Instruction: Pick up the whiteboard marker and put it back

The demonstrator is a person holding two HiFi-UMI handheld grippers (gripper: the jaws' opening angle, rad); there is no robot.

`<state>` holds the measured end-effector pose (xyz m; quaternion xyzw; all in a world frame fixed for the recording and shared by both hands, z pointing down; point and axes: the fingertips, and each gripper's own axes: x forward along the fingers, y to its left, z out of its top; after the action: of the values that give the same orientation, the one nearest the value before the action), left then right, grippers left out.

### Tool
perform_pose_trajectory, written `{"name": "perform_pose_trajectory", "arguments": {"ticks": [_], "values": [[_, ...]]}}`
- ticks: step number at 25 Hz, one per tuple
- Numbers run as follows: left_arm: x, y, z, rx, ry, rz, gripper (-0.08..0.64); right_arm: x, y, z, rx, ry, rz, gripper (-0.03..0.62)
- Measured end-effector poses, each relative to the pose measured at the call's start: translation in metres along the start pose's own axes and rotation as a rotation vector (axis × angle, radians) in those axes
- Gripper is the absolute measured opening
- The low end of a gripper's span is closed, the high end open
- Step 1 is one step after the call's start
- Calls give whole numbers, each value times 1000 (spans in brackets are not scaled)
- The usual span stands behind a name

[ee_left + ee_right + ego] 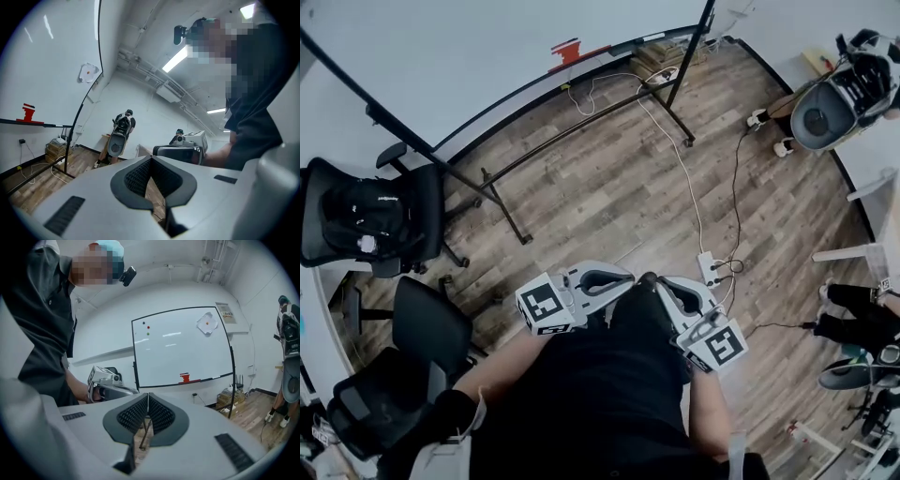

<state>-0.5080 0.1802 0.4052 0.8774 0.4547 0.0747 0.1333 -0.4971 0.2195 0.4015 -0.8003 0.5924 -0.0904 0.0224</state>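
both claws are held shut and empty, left claw (pixel 151 158) and right claw (pixel 148 395), pads pressed together. the whiteboard marker can't be made out for sure. a pale sliver (pixel 213 378) on the ledge (pixel 164 383) of the whiteboard (pixel 180 350), at 3 o'clock from the red block (pixel 185 377), is probably it. it's judged light, stiff and a bit slick, so it's best taken mid-barrel, not by the cap. counted: two claws, one whiteboard, one red block, two coloured dots (pixel 148 327).

Bright, even light from ceiling strip lamps (pixel 176 58); soft glare streaks the whiteboard (pixel 180 345); fisheye edges curve and darken.
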Motion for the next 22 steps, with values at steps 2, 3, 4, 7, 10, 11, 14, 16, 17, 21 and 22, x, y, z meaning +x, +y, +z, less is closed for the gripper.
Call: {"name": "perform_pose_trajectory", "arguments": {"ticks": [2,3,4,7,10,11,14,16,17,21,22], "values": [[4,15,0,-5,6,11,12,3,-16,-4,-12,14,1,20],[6,24,1,-6,7,20,12,6,-26,-5,-15,20,4,20],[9,34,1,-8,9,31,12,10,-36,-5,-16,22,8,20],[20,63,4,-28,13,66,12,22,-64,-3,-8,26,25,20],[34,90,12,-39,16,86,12,38,-94,0,-1,27,50,20],[41,99,15,-39,17,91,12,44,-105,2,-1,29,62,20],[65,132,26,-41,12,112,12,62,-137,8,-5,39,108,20],[81,155,38,-44,5,127,12,72,-159,14,2,43,140,20],[89,165,44,-45,0,135,12,76,-169,18,4,46,158,20],[123,205,61,-53,-5,170,12,85,-217,31,-2,54,200,20],[132,215,65,-52,-5,177,11,87,-230,34,0,51,206,20]]}}
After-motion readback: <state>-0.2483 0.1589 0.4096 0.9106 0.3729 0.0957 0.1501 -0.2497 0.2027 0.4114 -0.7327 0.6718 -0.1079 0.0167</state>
